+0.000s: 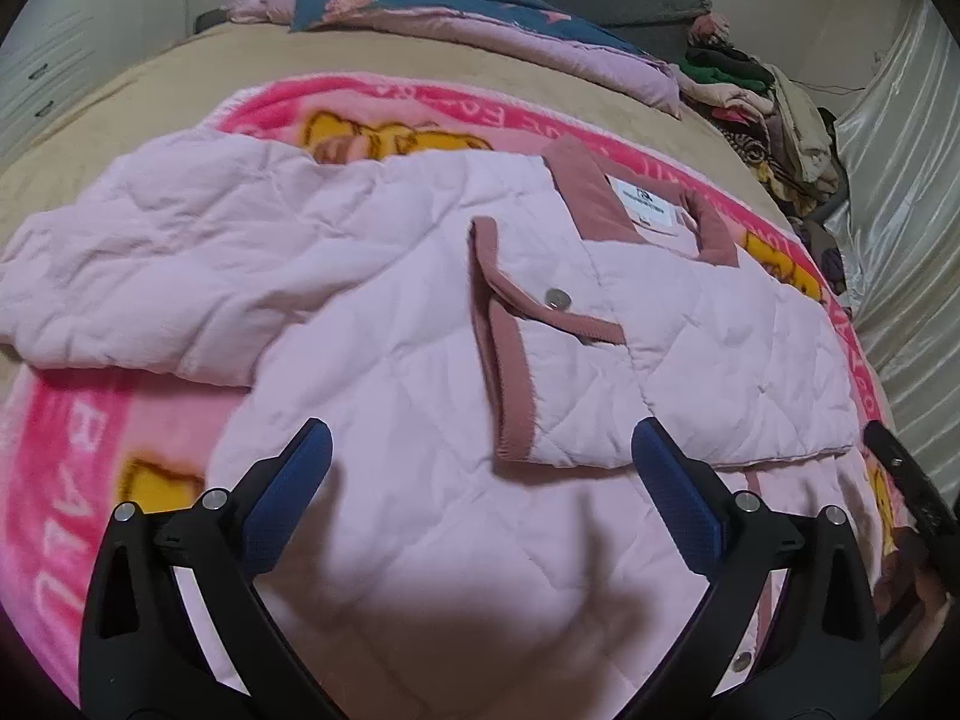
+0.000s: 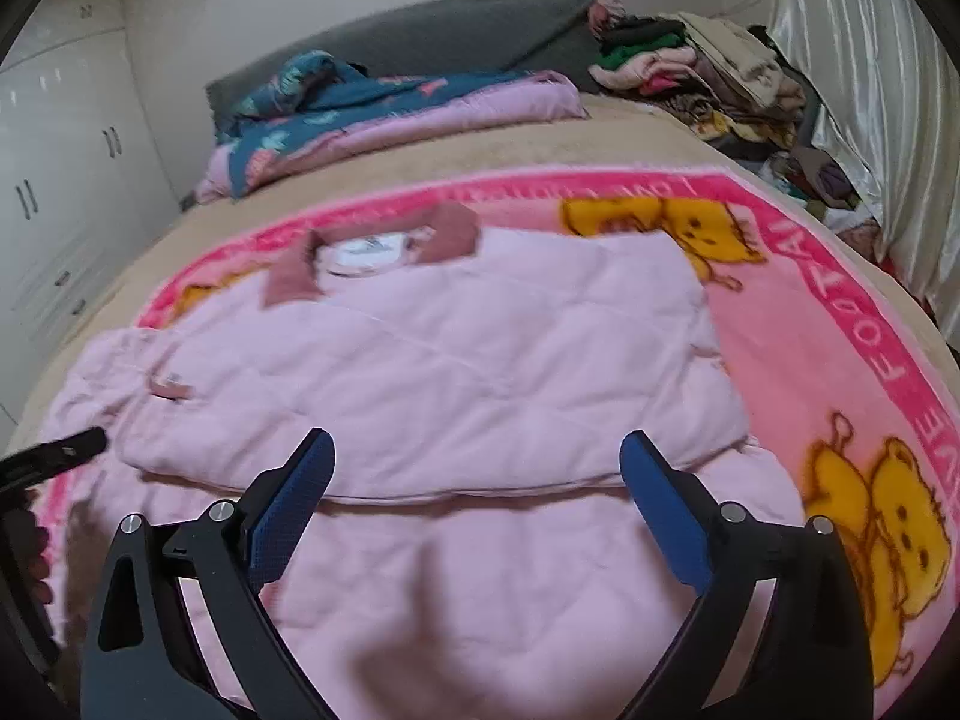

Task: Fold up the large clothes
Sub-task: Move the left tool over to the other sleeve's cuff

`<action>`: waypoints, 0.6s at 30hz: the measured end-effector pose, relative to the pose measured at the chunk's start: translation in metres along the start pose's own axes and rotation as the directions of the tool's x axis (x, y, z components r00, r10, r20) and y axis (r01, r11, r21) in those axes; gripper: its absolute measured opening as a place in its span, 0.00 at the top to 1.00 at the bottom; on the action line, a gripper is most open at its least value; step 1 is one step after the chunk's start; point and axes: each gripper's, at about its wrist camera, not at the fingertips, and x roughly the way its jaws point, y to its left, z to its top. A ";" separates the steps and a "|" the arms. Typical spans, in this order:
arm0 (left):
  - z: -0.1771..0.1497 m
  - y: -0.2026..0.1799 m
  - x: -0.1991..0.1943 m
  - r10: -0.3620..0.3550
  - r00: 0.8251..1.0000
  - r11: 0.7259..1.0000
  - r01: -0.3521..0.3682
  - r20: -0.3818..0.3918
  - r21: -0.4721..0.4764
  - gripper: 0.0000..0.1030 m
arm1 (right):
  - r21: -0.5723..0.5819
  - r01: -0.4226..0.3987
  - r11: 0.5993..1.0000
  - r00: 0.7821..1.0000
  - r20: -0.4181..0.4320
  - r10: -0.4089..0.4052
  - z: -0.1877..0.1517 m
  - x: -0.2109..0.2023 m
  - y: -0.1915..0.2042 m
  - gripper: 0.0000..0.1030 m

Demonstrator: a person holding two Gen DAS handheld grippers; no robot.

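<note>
A pale pink quilted jacket with a dusty-rose collar (image 1: 456, 324) lies on a pink cartoon-bear blanket (image 2: 840, 324) on the bed, one sleeve folded across, while both left tongs (image 1: 482, 456) and right tongs (image 2: 477, 456) hover apart and empty, so the spread left sleeve likely needs gripping next.

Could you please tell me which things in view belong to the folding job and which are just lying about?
Part of the job:
- pink quilted jacket, one sleeve already folded across
- left gripper, open
- right gripper, open

Just lying about:
- pink bear blanket under the jacket
- floral quilt
- clothes pile
- white wardrobe
</note>
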 end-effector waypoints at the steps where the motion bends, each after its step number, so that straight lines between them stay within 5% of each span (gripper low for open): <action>1: 0.001 0.002 -0.002 0.006 1.000 1.000 -0.006 0.004 -0.005 0.09 | -0.008 -0.010 1.000 1.000 0.004 0.010 0.001 -0.002 0.006 0.07; 18: 0.018 0.051 -0.050 0.071 0.991 0.993 -0.060 0.113 -0.101 0.09 | -0.139 -0.122 0.983 0.990 0.049 0.130 0.012 -0.032 0.101 0.05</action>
